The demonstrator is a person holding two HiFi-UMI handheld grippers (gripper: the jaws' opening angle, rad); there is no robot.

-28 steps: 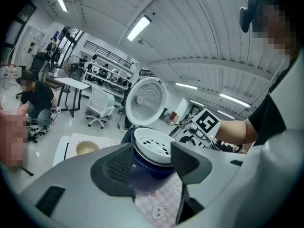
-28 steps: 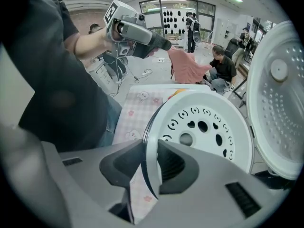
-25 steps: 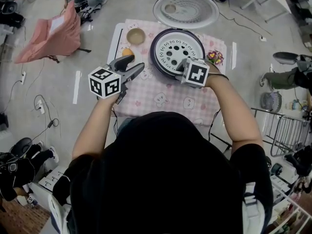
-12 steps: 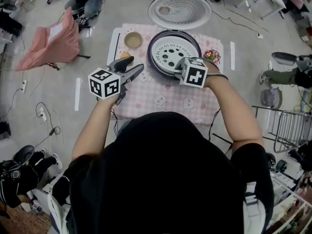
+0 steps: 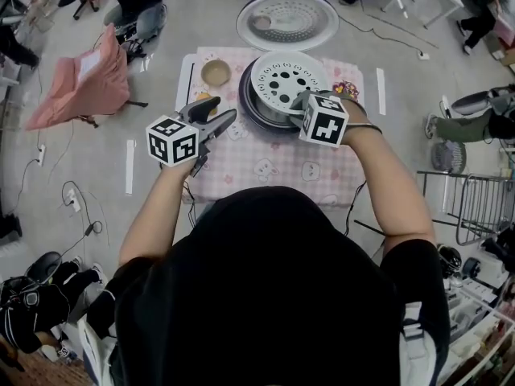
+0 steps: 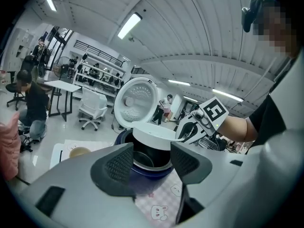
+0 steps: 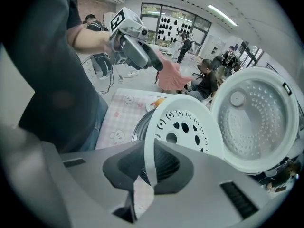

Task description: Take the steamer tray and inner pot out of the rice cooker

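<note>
The white steamer tray point(image 5: 286, 79), pierced with round holes, hangs tilted above the dark blue rice cooker point(image 5: 251, 105). My right gripper point(image 5: 306, 105) is shut on its near rim; in the right gripper view the rim point(image 7: 149, 164) is pinched edge-on between the pads. Under the tray the metal inner pot point(image 6: 144, 158) sits in the cooker body. My left gripper point(image 5: 224, 119) hovers to the cooker's left, open and empty, and in the left gripper view point(image 6: 151, 162) it points at the cooker. The cooker's lid point(image 5: 287, 19) stands open at the back.
A pink checked cloth point(image 5: 269, 167) covers the small table. A tan bowl point(image 5: 215, 72) sits at its back left, and a small colourful item point(image 5: 349, 90) lies right of the cooker. A pink-draped chair point(image 5: 84, 67) and seated people are on the floor to the left.
The right gripper has risen with the steamer tray, which has come up out of the cooker and now tilts above it. The left gripper has hardly moved.
</note>
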